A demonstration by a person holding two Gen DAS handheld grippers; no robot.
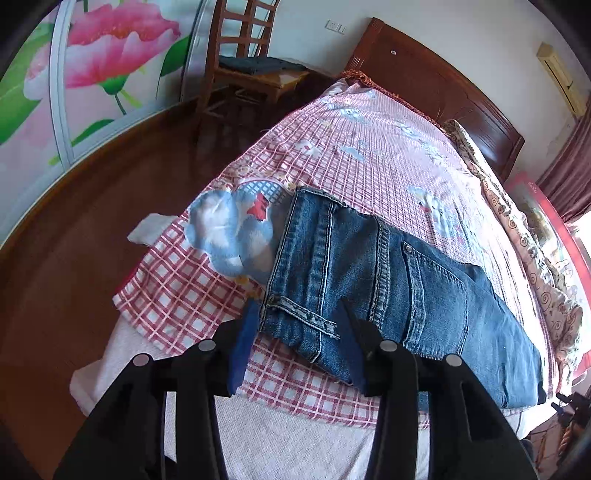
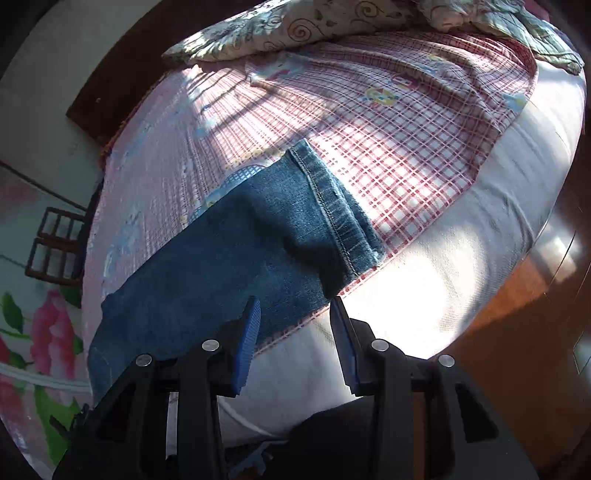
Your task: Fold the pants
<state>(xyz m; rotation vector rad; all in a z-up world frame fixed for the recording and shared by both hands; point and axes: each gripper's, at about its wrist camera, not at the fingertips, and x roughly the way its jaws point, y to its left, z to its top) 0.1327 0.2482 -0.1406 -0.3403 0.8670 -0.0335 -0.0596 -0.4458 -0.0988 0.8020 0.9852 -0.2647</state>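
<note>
Blue denim jeans (image 1: 388,280) lie flat on the bed, folded lengthwise, back pocket up. In the left wrist view the waistband end is nearest. My left gripper (image 1: 297,308) is open, its blue pads either side of the waistband corner with the belt loop, not clamped. In the right wrist view the leg end of the jeans (image 2: 258,251) with the stitched hem (image 2: 332,210) lies near the bed's edge. My right gripper (image 2: 295,308) is open, hovering just above the leg's near edge, holding nothing.
The bed has a pink and red checked sheet (image 1: 369,147) over a white mattress (image 2: 443,277). A wooden headboard (image 1: 443,81), a patterned quilt (image 2: 295,29) along the far side, a wooden chair (image 1: 255,62) and dark wood floor (image 1: 92,221) surround it.
</note>
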